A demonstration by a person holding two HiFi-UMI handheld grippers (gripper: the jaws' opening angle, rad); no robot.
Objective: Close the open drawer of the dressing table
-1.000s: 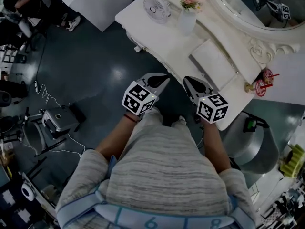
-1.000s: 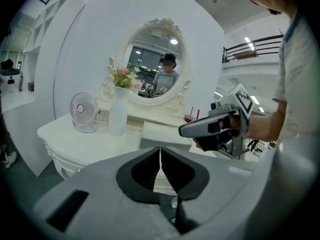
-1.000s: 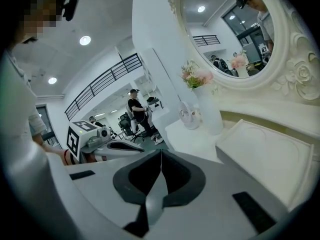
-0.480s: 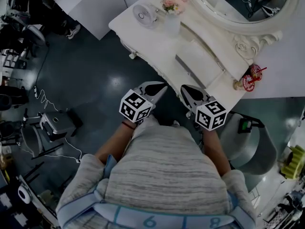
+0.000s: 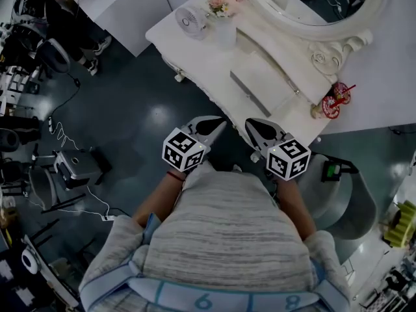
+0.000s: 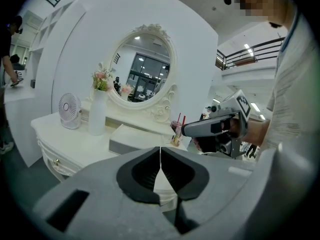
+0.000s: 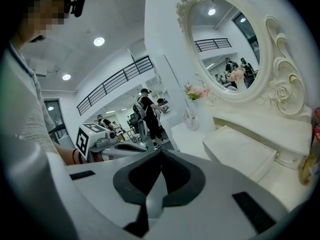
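Left claw (image 5: 218, 121): clenched on nothing, its tips meeting; held above the dark floor (image 5: 143, 103), just short of the desk's front edge and pointing toward it.
Right claw (image 5: 250, 123): also clenched and empty, close beside the left claw and clear of the desk.
Desk (image 5: 195, 51): white and ornate, running diagonally across the head view, with a raised shelf (image 5: 276, 51) along its back.
Mirror (image 5: 312, 5): oval, in a carved white frame, standing behind the shelf.
Open drawer (image 5: 263, 83): pulled out of the raised shelf below the mirror, its grey front jutting over the desk top toward the claws; neither claw touches it.
Vase (image 5: 224, 28): white and upright, holding pink flowers (image 5: 220, 2); it stands on the desk top to the left of the drawer.
Fan (image 5: 190, 19): small, white and round, near the desk's left end, just beyond the vase.
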